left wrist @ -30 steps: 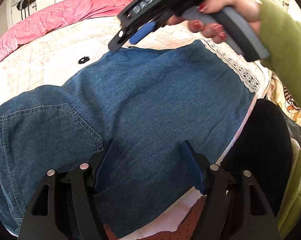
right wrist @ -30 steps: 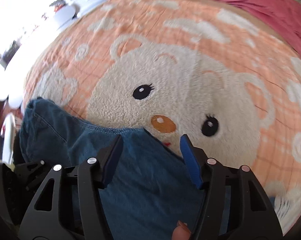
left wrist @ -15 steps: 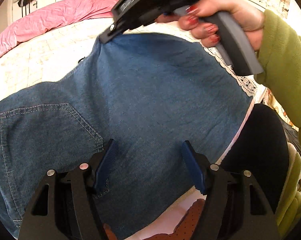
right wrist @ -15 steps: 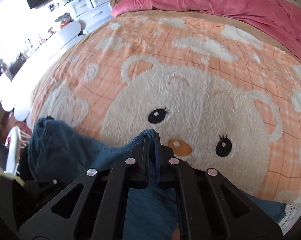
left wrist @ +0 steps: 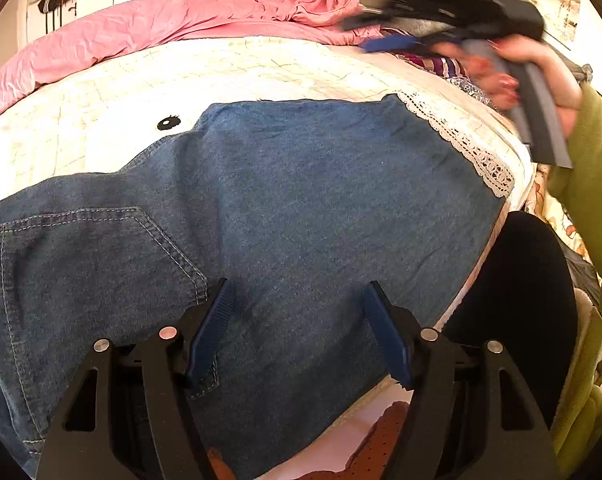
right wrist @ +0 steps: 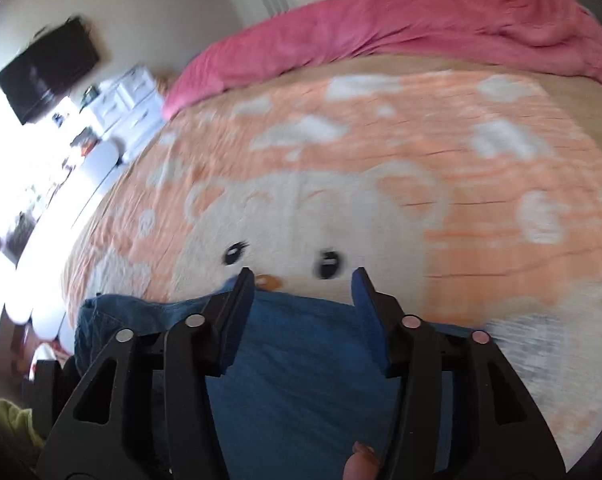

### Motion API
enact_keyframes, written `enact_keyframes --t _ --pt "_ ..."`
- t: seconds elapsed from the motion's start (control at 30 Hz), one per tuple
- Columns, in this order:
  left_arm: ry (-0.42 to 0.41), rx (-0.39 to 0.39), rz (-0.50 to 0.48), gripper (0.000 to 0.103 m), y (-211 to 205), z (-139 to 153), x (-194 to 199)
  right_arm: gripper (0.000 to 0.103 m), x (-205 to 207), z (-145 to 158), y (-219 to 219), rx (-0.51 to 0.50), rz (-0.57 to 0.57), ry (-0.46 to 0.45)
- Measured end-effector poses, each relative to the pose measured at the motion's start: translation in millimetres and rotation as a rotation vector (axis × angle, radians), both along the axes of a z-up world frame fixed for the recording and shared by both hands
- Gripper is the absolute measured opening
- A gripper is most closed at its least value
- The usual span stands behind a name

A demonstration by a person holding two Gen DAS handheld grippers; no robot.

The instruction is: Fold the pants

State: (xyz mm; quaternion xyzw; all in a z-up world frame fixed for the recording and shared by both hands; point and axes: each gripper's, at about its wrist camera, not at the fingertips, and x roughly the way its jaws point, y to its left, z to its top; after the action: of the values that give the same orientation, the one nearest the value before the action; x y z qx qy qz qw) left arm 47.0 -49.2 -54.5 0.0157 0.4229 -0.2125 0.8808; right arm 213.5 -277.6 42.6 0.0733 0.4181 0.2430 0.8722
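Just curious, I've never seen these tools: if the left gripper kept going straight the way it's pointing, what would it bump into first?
Most likely the denim pants. The left gripper is open and aims across the cloth spread on the bear blanket; depth is hard to judge.

Bright daylight, blown-out left side, motion blur, fisheye-warped edges.

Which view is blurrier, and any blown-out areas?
Right wrist: motion blur smears the bear blanket and pink duvet; left edge blown out. Left wrist: denim pants sharp, only the right tongs blurred; blanket washed pale.
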Motion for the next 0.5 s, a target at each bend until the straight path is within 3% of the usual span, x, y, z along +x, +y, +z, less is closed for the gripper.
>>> enact_keyframes --t 0.1,0.2,0.37,0.5 --pt "-0.009 -0.010 -0.001 0.066 1.7 5.5 -0.8 0.046 0.7 2.7 -54.6 -0.015 -0.121 0.000" --pt "-0.002 -0.082 0.004 0.066 5.2 23.9 0.2 0.050 5.8 -14.2 -92.8 -0.004 -0.167 0.059" --pt "-0.038 -0.084 0.073 0.067 9.4 62.1 25.8 0.050 22.3 -57.6 -115.3 0.023 -0.173 0.180" --pt "0.003 -0.046 0.125 0.067 12.0 68.7 82.4 0.052 31.9 -81.2 -112.2 0.116 -0.136 0.238"
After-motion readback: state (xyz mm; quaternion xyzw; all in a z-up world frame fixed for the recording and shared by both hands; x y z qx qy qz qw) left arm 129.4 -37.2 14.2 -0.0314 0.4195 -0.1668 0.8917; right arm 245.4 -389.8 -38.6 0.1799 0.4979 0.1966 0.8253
